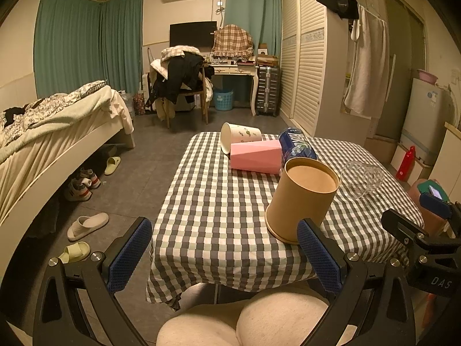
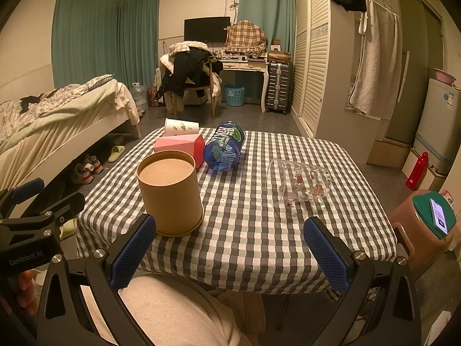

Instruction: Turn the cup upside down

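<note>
Held both grippers, left and right, jaws wide open and empty, near upside-down cup on surface.

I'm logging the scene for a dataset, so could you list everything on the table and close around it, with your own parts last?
table: 1, grey-white checked cloth, centre
brown cup: 1, tan, upside down at near left edge
pink cup: 1, pink, on its side behind brown cup
white cup: 1, white with green print, on its side at far left corner
blue cup: 1, blue, on its side beside pink cup
glass: 1, clear, on its side, right
phone: 1, on green-lidded stool, right
left gripper: 1, black, blue pads, open
right gripper: 1, same, open
</note>
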`<move>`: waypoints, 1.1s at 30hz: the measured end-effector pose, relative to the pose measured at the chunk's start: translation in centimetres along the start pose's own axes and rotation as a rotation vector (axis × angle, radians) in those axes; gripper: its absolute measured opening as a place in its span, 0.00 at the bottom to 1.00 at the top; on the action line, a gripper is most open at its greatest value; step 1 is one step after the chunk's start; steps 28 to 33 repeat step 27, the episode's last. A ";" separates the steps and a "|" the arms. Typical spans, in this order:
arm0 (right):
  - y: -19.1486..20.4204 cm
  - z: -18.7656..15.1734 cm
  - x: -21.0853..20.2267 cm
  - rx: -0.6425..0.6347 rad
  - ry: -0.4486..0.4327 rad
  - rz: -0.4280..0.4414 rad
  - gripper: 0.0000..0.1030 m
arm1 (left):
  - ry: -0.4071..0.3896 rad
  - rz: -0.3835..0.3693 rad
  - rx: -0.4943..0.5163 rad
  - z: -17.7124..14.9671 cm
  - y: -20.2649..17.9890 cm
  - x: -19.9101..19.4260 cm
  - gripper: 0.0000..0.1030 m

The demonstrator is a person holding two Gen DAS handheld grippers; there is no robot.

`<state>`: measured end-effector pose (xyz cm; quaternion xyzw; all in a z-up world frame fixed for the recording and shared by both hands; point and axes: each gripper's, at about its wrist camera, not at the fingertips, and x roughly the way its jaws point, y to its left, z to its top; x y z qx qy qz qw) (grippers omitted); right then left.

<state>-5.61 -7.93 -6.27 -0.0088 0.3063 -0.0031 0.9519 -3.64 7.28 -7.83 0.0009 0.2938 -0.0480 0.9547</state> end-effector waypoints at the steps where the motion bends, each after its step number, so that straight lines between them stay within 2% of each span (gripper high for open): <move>1: 0.0 0.0 0.0 0.000 0.000 0.000 1.00 | 0.000 -0.002 -0.002 0.0 -0.1 0.0 1.00; 33: 0.7 0.3 -0.4 -0.021 0.001 0.008 1.00 | 0.000 0.003 -0.002 0.1 0.6 -0.5 1.00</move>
